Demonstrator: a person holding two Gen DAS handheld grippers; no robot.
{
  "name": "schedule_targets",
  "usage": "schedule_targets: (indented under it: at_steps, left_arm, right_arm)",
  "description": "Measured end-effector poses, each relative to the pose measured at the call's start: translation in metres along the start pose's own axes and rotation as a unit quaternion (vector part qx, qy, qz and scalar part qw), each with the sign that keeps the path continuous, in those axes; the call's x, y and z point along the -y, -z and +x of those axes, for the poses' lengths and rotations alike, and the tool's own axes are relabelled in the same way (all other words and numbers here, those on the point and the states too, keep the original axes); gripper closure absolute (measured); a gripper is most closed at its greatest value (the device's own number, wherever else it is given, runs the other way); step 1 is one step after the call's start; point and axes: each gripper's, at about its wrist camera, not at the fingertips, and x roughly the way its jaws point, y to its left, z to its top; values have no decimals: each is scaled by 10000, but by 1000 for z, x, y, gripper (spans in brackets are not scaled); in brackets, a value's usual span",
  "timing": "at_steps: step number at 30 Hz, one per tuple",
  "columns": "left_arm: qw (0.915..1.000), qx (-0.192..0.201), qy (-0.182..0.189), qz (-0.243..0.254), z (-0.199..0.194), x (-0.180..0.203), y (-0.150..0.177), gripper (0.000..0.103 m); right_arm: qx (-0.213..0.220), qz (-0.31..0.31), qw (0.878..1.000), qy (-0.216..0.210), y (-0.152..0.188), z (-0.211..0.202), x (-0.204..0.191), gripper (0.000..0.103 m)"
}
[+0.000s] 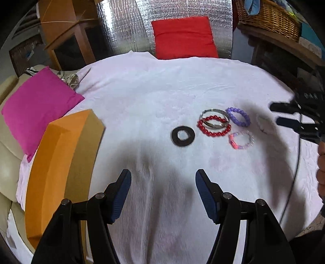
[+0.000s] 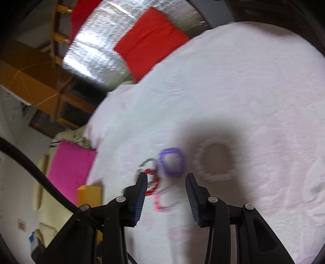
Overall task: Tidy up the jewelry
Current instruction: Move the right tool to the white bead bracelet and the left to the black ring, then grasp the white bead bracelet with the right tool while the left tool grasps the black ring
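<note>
The jewelry lies in a loose cluster on a white cloth [image 1: 142,97] that covers the surface, toward its right side in the left wrist view. A red bead bracelet [image 1: 214,128] sits with a silver metal bangle [image 1: 215,118] lying partly over it. Just to the right of the bangle is a purple bead bracelet [image 1: 238,116], and nearer the camera a pink and lilac bead bracelet [image 1: 241,140]. A pale, whitish bracelet [image 1: 264,123] lies further toward the right edge, hard to make out against the cloth. Left of the cluster, a flat black ring [image 1: 183,136] rests alone near the middle of the cloth.

The left gripper [image 1: 163,195] hangs over the near part of the cloth with its jaws set wide and nothing between them. The right gripper [image 2: 166,196] hovers above the cluster; its jaws stand partly apart, narrower than the left's, and grip nothing, with the pink and lilac bracelet showing on the cloth in the gap between them. The right wrist view is blurred.

At the cloth's left edge stands an orange box [image 1: 61,162], and beyond it a magenta cushion [image 1: 38,107]. A red cushion [image 1: 183,37] leans against a silver foil panel [image 1: 126,26] past the far edge. A wicker basket [image 1: 268,18] sits on a shelf beyond the far right corner.
</note>
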Motion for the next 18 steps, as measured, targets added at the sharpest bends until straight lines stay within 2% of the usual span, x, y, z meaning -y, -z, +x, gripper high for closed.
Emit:
schedule_targets:
  at_steps: [2,4,11,18]
  left_arm:
    - [10000,-51,58,19,10,0,-8,36]
    - [9998,-128,161,22,20,0,-14,36]
    - [9992,-270,280,93,43,-1,-24,36]
    - [9980,-320,538,104,60,0,-31,36]
  right_arm:
    - [-3,-2,9995,322,-5,-1,8,60]
    - [5,-90,9973,735,-10,-1,15,53]
    - [-266,-151,9862,1629,-16,21,32,53]
    - [-162,-531,9778,2019,-23,41,21,49]
